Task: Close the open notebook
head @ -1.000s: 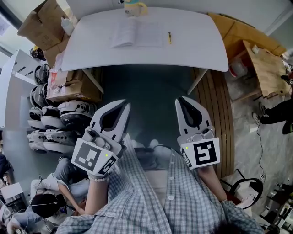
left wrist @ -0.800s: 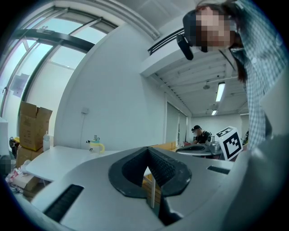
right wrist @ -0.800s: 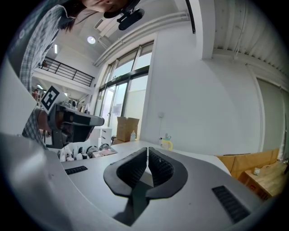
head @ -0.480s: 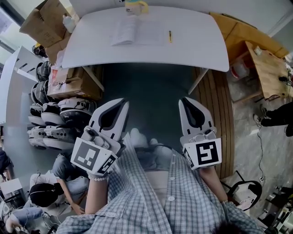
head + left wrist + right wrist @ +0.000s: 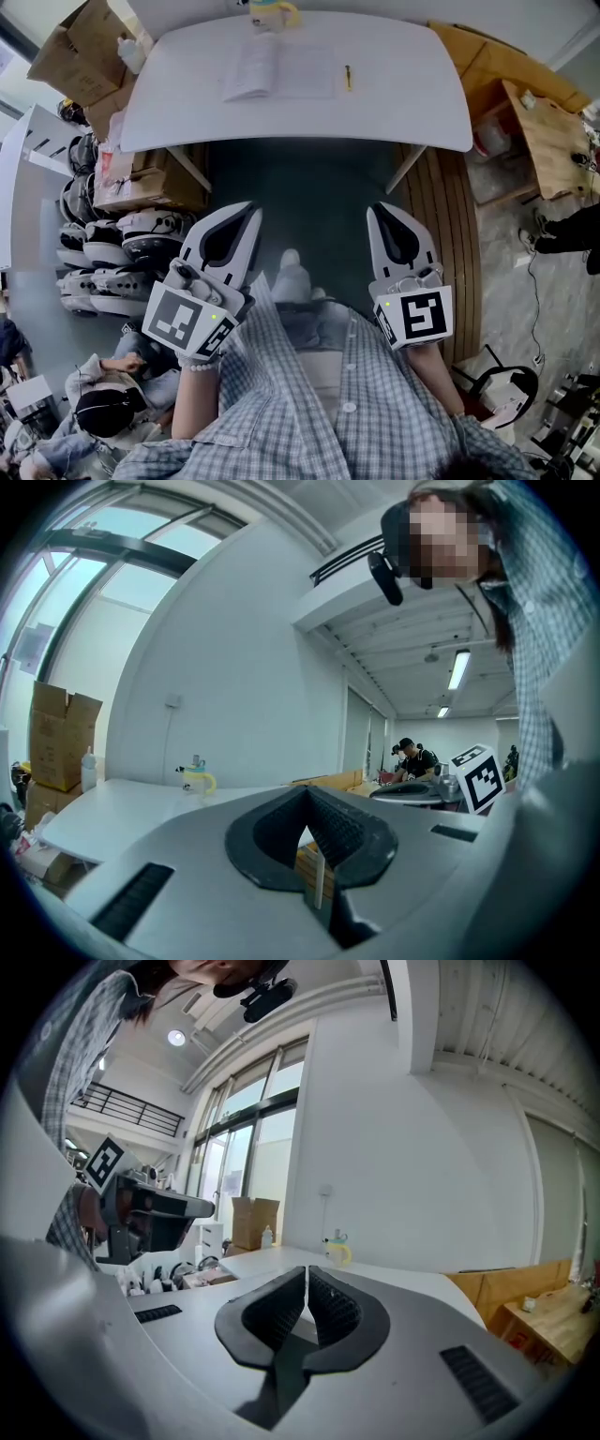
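Note:
The open notebook (image 5: 279,67) lies flat near the far edge of the white table (image 5: 403,103), with a pen (image 5: 348,77) to its right and a yellow-and-teal mug (image 5: 272,11) behind it. Both grippers are held out in front of my body, well short of the table. My left gripper (image 5: 252,209) is shut with nothing in it, and my right gripper (image 5: 376,208) is likewise shut and empty. In the left gripper view the jaws (image 5: 305,791) meet at their tips, with the mug (image 5: 197,778) far ahead. The right gripper view shows the closed jaws (image 5: 307,1269) and the mug (image 5: 336,1249) beyond; the notebook cannot be made out there.
Cardboard boxes (image 5: 80,52) stand left of the table, with more boxes and stacked helmets (image 5: 112,244) below them. Wooden furniture (image 5: 525,122) and a slatted wooden platform (image 5: 441,216) lie to the right. People sit at lower left (image 5: 103,412). A chair (image 5: 502,389) is at lower right.
The table has drawn slightly nearer in the head view, and a foot has stepped forward between the grippers. Both grippers remain shut and keep their place before the body.

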`<state>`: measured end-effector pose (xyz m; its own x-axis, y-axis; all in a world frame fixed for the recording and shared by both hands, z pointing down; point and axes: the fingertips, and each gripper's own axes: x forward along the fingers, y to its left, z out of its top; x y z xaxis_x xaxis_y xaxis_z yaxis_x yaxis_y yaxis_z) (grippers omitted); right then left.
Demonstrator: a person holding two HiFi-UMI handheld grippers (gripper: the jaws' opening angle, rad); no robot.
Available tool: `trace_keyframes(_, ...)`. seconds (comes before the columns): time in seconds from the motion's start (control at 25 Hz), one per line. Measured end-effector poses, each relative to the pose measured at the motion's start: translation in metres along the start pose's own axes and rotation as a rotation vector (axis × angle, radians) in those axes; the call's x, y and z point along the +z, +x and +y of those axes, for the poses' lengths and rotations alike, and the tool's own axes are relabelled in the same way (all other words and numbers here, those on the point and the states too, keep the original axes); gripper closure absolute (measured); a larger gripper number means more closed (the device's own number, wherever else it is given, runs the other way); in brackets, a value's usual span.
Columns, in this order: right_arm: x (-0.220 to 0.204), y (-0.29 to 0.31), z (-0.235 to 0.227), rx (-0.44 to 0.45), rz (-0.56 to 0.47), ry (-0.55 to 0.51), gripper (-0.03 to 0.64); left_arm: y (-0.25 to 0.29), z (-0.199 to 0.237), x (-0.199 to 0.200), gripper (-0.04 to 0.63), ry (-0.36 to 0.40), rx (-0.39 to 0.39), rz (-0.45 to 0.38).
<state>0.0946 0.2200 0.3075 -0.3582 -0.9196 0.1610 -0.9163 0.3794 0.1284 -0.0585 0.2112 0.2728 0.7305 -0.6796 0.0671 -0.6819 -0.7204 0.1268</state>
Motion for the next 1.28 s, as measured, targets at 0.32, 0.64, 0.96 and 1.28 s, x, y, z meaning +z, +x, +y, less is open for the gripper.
trace_keyframes(0.32, 0.006, 0.046, -0.012, -0.022, 0.004, -0.001, 0.591, 0.032, 0.038, 0.003, 0.588, -0.005, -0.032, 0.004)
trace_keyframes(0.64, 0.014, 0.078, -0.019, -0.058, 0.013, -0.005, 0.591, 0.058, 0.071, 0.011, 0.588, -0.005, -0.073, -0.001)
trace_keyframes(0.96, 0.022, 0.107, -0.023, -0.082, 0.013, -0.019, 0.591, 0.071, 0.099, 0.014, 0.588, -0.013, -0.094, -0.008)
trace_keyframes(1.28, 0.025, 0.134, -0.018, -0.103, 0.001, -0.023, 0.591, 0.077, 0.126, 0.016, 0.588, -0.002, -0.11, -0.015)
